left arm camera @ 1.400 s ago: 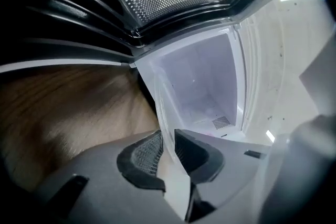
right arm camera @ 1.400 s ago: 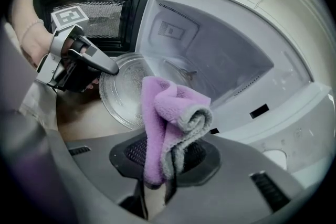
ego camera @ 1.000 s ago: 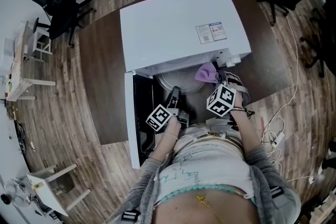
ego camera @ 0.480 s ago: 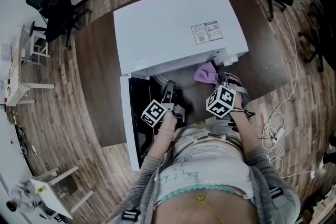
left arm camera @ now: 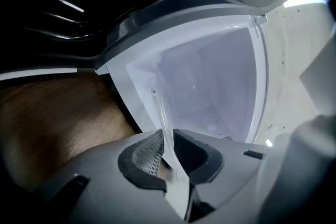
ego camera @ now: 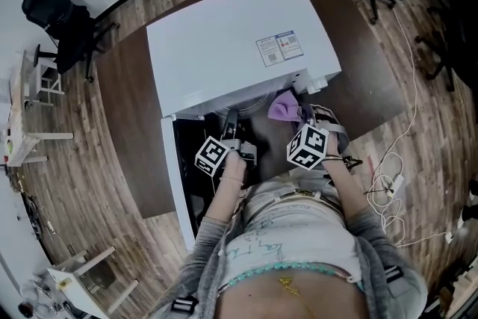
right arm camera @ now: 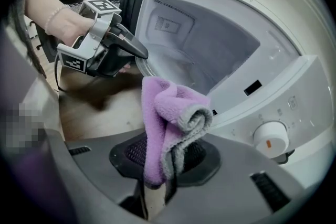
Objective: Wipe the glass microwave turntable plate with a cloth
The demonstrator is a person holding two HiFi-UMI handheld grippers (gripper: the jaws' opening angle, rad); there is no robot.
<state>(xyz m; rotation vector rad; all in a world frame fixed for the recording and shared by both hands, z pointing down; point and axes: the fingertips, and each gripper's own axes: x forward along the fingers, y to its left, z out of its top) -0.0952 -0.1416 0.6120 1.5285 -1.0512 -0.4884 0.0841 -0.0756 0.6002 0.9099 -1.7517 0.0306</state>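
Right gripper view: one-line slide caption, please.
Right claw holds purple cloth at the open microwave; left claw grips the glass plate.

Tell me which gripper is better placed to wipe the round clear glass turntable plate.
Right: the right gripper holds the folded purple cloth, while the left gripper grips the rim of the glass plate.

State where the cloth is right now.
In the right gripper view, the cloth is pinched in the right gripper, just outside the open microwave, left of its knob.
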